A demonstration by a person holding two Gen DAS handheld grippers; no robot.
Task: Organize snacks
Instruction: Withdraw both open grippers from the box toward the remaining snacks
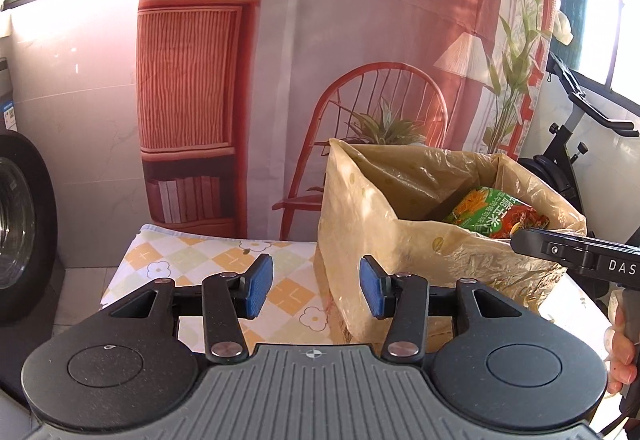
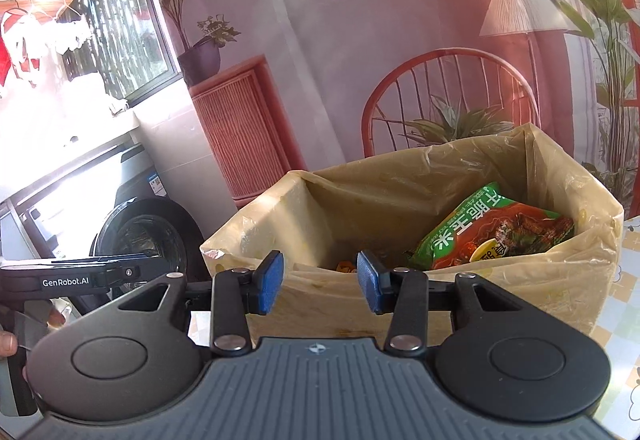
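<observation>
Both the left gripper (image 1: pixel 316 286) and the right gripper (image 2: pixel 320 282) have blue ribbed pads spread with nothing between them. Just ahead stands a cardboard box (image 2: pixel 304 314) lined with a crinkled tan plastic bag (image 2: pixel 400 184). Inside it leans a glossy green-and-red snack packet (image 2: pixel 492 232). The box sits on a checked floral tablecloth (image 1: pixel 192 260).

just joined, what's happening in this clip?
A person is sorting snacks with a handheld claw in each hand. The left claw and right claw both stand open and empty near a plastic-lined box on a checked tablecloth. A green and red snack bag lies inside the box. Nothing is gripped at this moment.
</observation>
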